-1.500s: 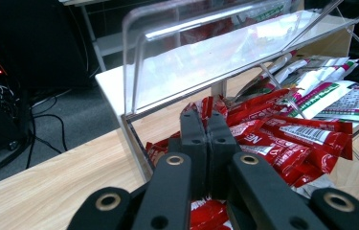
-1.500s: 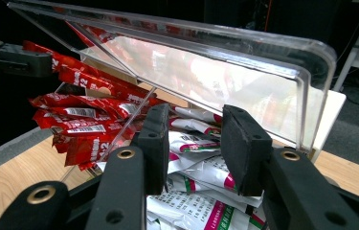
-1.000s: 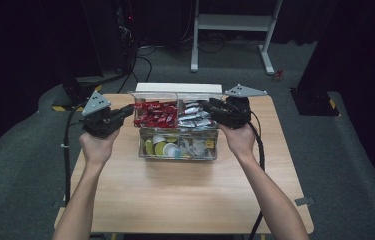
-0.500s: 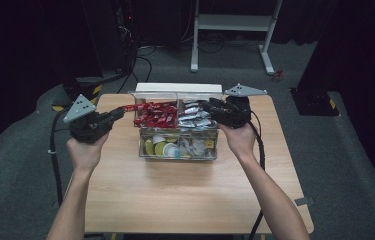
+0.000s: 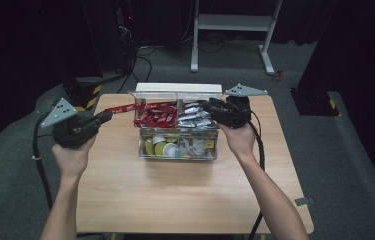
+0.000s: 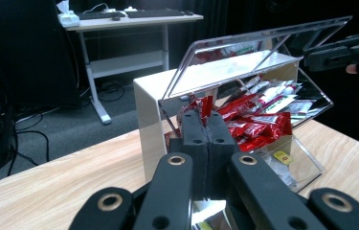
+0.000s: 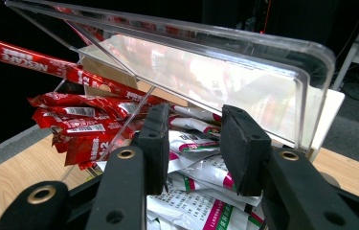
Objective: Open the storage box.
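The left hand-held gripper in the high view pinches one end of a red sachet, held level over the bench left of the clear box. In the left gripper view its jaws are closed on the sachet's end: light, limp, slippery foil, best nipped at the seal. In the right gripper view, the right hand-held gripper stands empty, partly spread over silver packets.
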